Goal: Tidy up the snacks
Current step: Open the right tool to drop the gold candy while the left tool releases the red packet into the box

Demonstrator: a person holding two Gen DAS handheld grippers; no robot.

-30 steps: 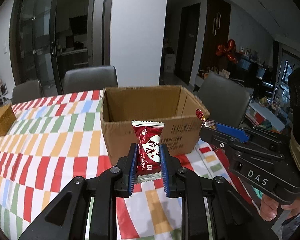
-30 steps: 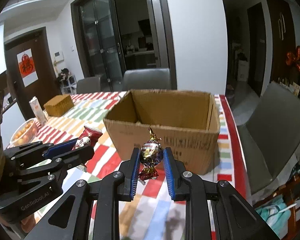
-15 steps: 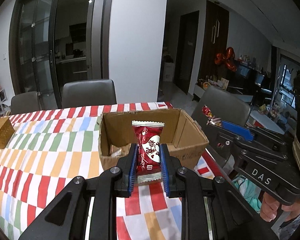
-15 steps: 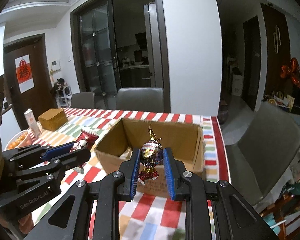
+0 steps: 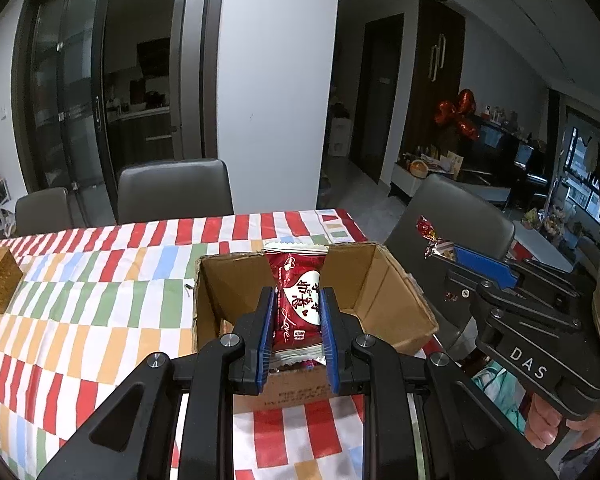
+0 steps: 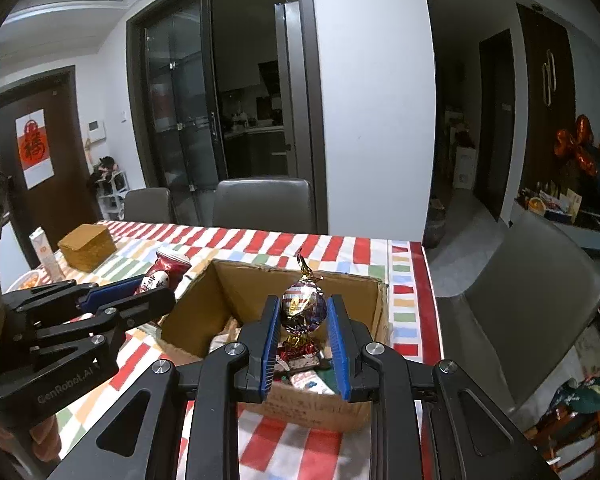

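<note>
Striped tablecloth [image 5: 80,312] carries the cardboard box [image 5: 396,300]; only the right view shows wrappers [image 6: 308,380] inside. Left gripper [image 5: 296,336] clamps an upright red packet [image 5: 298,300], right gripper [image 6: 304,340] an upright foil candy [image 6: 302,304].

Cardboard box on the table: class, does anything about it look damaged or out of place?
The cardboard box is a little worn: its near rim looks bent and its flaps splay outward. Otherwise nothing stands out. The left gripper holds a red snack packet and the right gripper a foil-wrapped candy above the box.
</note>
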